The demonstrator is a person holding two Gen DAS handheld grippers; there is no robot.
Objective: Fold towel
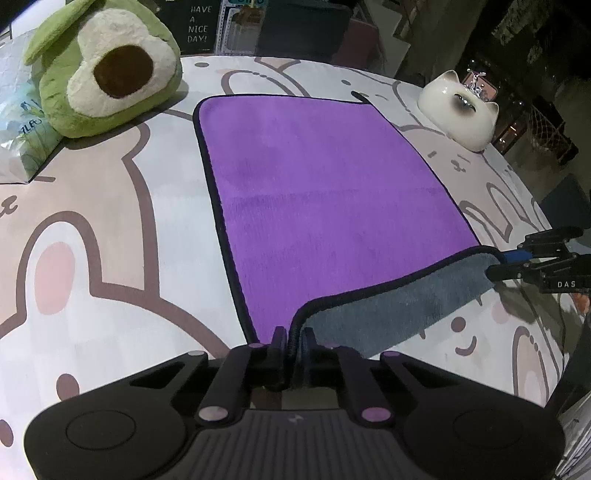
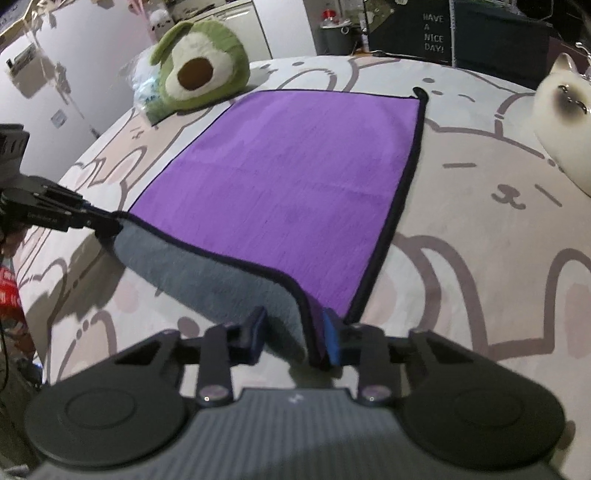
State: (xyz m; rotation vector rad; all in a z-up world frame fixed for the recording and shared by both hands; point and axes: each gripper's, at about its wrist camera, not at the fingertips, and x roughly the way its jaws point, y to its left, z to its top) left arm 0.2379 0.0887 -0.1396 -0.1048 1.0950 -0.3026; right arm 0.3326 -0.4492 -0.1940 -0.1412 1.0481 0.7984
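Observation:
A purple towel (image 1: 325, 192) with a black hem and grey underside lies flat on the cartoon-print table cover; it also shows in the right wrist view (image 2: 291, 177). Its near edge is lifted, showing the grey side (image 1: 399, 306). My left gripper (image 1: 294, 341) is shut on the near left corner. My right gripper (image 2: 295, 332) has its jaws parted around the near right corner, with the hem lying against the blue right pad (image 2: 332, 336). The right gripper also shows in the left wrist view (image 1: 496, 264) at the towel's right corner.
A green avocado plush (image 1: 107, 70) sits at the far left beside a plastic pack (image 1: 22, 147). A white ceramic cat (image 1: 461, 110) stands at the far right. The table edge curves off on the right. A "Have a nice day" sign (image 1: 199, 29) stands behind.

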